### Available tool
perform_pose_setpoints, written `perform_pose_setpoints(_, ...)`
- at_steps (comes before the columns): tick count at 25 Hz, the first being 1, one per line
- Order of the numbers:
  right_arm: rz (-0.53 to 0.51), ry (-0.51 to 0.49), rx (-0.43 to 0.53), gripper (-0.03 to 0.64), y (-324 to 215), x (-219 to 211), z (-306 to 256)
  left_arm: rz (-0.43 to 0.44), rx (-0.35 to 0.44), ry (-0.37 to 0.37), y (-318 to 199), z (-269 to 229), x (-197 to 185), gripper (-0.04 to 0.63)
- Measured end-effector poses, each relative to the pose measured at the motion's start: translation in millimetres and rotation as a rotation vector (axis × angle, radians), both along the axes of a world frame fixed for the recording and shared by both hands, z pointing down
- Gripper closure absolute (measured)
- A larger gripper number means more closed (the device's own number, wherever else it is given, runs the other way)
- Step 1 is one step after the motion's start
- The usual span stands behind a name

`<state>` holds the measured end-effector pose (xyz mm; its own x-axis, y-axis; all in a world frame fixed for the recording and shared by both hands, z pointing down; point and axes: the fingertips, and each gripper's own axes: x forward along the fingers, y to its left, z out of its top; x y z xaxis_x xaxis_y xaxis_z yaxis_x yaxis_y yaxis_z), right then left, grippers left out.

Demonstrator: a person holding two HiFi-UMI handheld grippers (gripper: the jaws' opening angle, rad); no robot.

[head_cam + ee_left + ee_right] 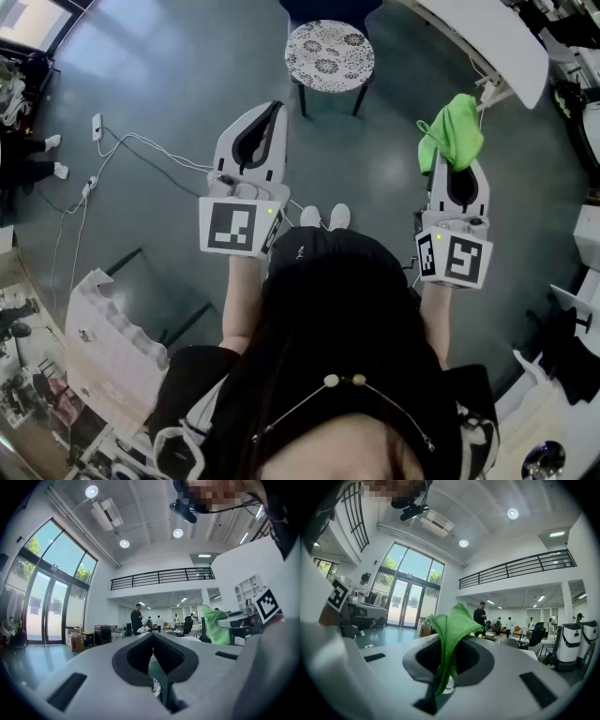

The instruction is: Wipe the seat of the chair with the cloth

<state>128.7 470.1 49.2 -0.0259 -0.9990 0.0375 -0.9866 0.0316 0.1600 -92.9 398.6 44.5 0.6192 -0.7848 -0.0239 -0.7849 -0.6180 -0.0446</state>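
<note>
A round stool-like chair (329, 55) with a black-and-white patterned seat stands on the floor ahead of me, beyond both grippers. My right gripper (452, 150) is shut on a bright green cloth (452, 130), which bunches above its tips; the same cloth (451, 632) hangs down between the jaws in the right gripper view. My left gripper (273, 111) is held up at the left, shut with nothing in it; its jaws meet in the left gripper view (152, 637). Both grippers are level, well short of the chair.
White cables and a power strip (97, 127) lie on the dark floor at the left. A white table edge (497, 37) runs across the upper right. A white cardboard piece (108, 347) sits low left. People stand far off in the hall.
</note>
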Motion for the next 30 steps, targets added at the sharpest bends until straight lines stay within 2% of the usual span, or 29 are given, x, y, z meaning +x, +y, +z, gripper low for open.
perform_pose_setpoints(10, 0.003, 0.001, -0.008, 0.568, -8.3, -14.7, 3.2, 0.008, -0.007, 0.000, -6.9, 3.2, -15.0, 0.591)
perform_pose_setpoints(14, 0.002, -0.036, -0.012, 0.568, -11.5, -21.8, 5.7, -0.004, -0.017, 0.002, -12.4, 7.3, -27.6, 0.591)
perform_pose_setpoints(19, -0.003, -0.037, -0.031, 0.566, -27.7, -16.1, 12.7, -0.013, -0.022, -0.004, -26.4, 8.8, -33.5, 0.591)
perform_pose_setpoints(25, -0.004, -0.024, -0.043, 0.565, -68.9, 0.3, 20.7, -0.040, -0.032, -0.011, -64.0, 16.2, -31.5, 0.591)
perform_pose_setpoints(30, -0.026, -0.029, -0.071, 0.565, -134.3, 22.9, 40.7, -0.082, -0.050, -0.022, -122.4, 30.0, -18.7, 0.591)
